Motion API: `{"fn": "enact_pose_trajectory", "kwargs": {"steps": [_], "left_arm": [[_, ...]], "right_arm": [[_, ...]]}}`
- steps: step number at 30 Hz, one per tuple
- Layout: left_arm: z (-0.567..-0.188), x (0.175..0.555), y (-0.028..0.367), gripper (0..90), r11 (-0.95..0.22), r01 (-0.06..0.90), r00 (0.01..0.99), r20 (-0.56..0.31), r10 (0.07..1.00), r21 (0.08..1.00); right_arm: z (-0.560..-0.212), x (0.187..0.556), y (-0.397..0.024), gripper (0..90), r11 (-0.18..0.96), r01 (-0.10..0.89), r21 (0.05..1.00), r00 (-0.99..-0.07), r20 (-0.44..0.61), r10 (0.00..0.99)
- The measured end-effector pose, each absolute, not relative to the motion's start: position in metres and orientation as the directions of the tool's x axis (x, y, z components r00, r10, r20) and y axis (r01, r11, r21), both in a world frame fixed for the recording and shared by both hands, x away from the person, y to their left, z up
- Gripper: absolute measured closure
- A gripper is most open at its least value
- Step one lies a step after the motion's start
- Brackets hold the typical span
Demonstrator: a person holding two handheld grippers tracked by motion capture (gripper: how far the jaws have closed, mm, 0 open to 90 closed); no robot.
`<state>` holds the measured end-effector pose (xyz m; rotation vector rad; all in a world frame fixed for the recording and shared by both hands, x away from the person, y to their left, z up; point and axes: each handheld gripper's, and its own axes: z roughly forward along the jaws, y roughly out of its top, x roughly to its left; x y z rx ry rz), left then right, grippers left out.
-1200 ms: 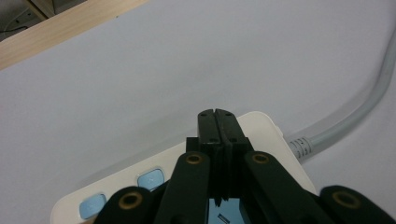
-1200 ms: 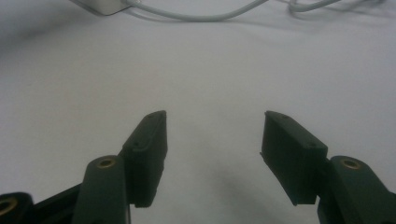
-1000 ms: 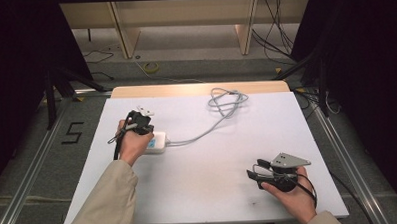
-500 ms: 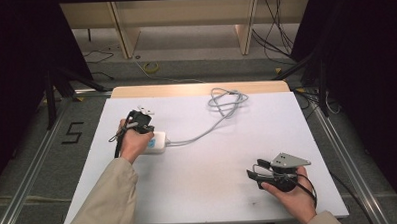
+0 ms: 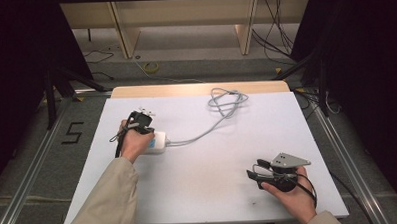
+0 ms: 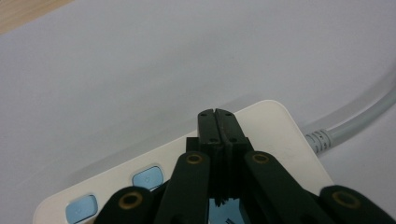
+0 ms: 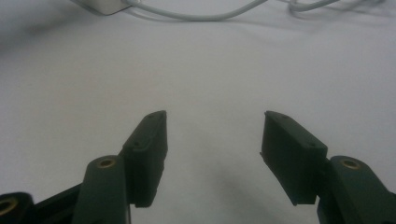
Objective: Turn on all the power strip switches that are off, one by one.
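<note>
White table [image 5: 199, 192]; left gripper [image 6: 217, 122] fingers closed over power strip [image 6: 275, 135], right gripper [image 7: 212, 140] fingers apart, empty.

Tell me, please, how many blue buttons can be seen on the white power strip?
2. On the power strip, one blue button sits near its left end and another just right of it, beside the left gripper. Its shut jaws may hide more.
</note>
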<state>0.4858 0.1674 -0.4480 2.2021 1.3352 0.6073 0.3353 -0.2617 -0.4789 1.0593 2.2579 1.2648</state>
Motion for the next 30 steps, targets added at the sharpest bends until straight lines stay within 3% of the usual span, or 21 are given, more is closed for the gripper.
{"fn": "enact_pose_trajectory", "kwargs": {"steps": [25, 30], "left_arm": [[-0.4519, 0.4862, 0.1589, 89.9, -0.461, 0.671, 0.441, 0.188, 0.878, 0.581], [-0.4524, 0.4869, 0.1608, 89.9, -0.443, 0.679, 0.434, 0.168, 0.885, 0.585]], "right_arm": [[-0.4795, 0.3352, -0.2615, 41.5, 0.325, 0.445, 0.835, -0.662, 0.063, 0.747], [-0.4794, 0.3348, -0.2611, 41.5, 0.326, 0.447, 0.833, -0.662, 0.063, 0.747]]}}
